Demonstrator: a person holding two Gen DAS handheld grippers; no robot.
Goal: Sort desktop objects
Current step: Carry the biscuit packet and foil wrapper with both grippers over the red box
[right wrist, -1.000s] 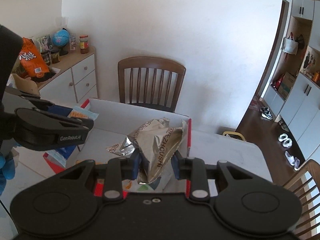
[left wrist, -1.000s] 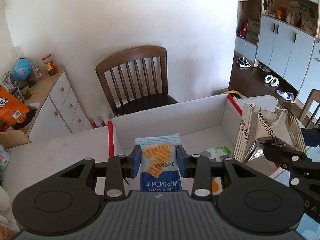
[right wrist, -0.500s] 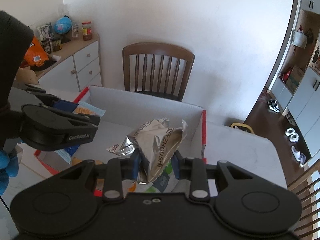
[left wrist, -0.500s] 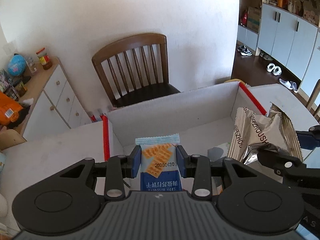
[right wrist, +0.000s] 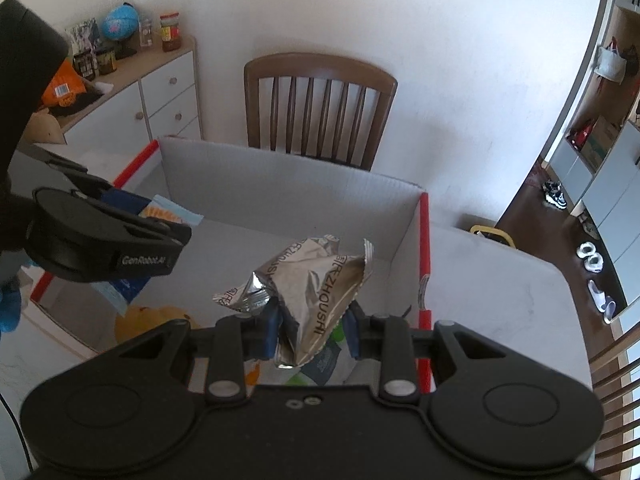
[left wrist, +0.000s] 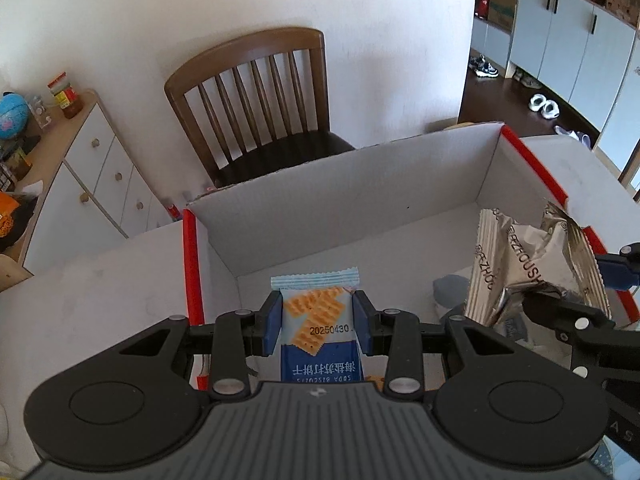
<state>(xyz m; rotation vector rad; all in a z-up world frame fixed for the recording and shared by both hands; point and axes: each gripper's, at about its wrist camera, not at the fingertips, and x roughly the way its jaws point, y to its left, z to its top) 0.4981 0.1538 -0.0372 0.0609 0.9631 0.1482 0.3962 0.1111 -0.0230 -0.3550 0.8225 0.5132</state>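
My left gripper point(left wrist: 316, 322) is shut on a blue soda biscuit packet point(left wrist: 316, 328) and holds it over the near left part of a white cardboard box with red edges point(left wrist: 340, 188). My right gripper point(right wrist: 310, 330) is shut on a crumpled silver foil snack bag point(right wrist: 316, 284) and holds it over the right part of the same box point(right wrist: 288, 184). The silver bag also shows in the left wrist view point(left wrist: 528, 264), and the biscuit packet in the right wrist view point(right wrist: 168, 212). Both packets hang above the box floor.
Inside the box lie a yellow item point(right wrist: 156, 316) and other colourful packets point(right wrist: 320, 364). A brown wooden chair point(left wrist: 256, 96) stands behind the box. A white drawer cabinet point(left wrist: 80, 168) with a globe and jars is at the left. The white table point(right wrist: 500, 300) extends right.
Both grippers have moved forward and tilted down over the box, so its inside now fills more of both views. Each still holds its packet.
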